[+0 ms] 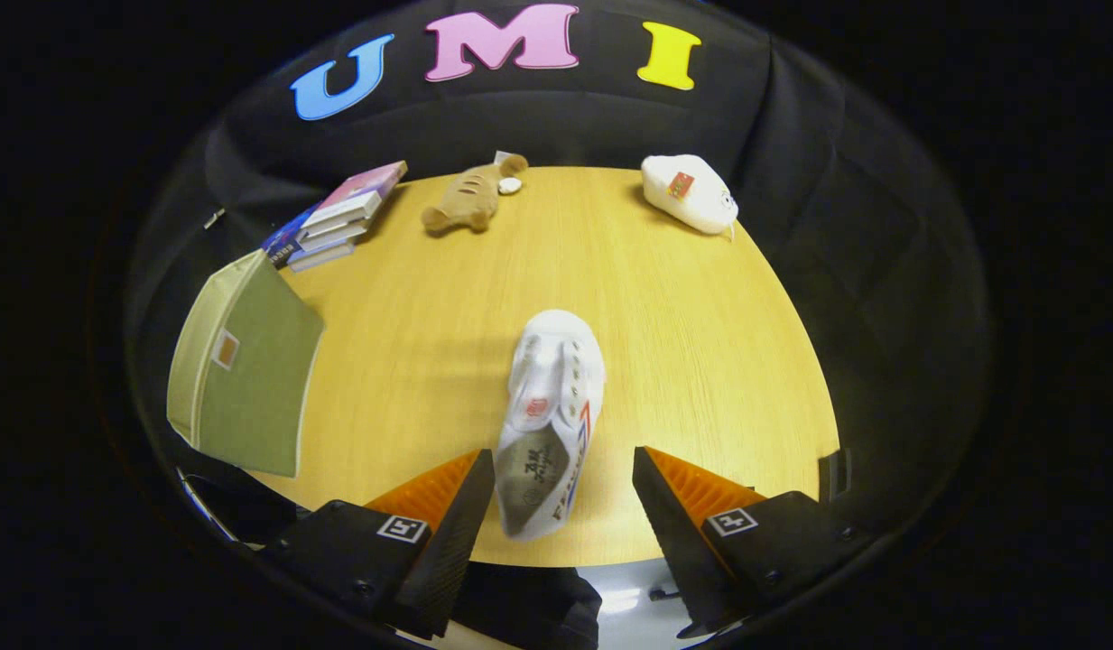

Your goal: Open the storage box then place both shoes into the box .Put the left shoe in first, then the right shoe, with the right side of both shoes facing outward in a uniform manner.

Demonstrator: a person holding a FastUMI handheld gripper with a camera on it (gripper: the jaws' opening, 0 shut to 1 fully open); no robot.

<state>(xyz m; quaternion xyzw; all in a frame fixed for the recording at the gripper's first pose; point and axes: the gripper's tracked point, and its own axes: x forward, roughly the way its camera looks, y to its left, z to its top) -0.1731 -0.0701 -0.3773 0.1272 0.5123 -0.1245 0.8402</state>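
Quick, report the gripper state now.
Gripper: open, holding nothing; the heel of the white shoe lies between its fingers, near one finger and well apart from the other.

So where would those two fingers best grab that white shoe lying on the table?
Probably at the heel end of the white shoe, coming straight down from above. That end already lies between the open gripper fingers, nearer one of them, and the foot opening faces up, so one finger could slip inside against the side wall.
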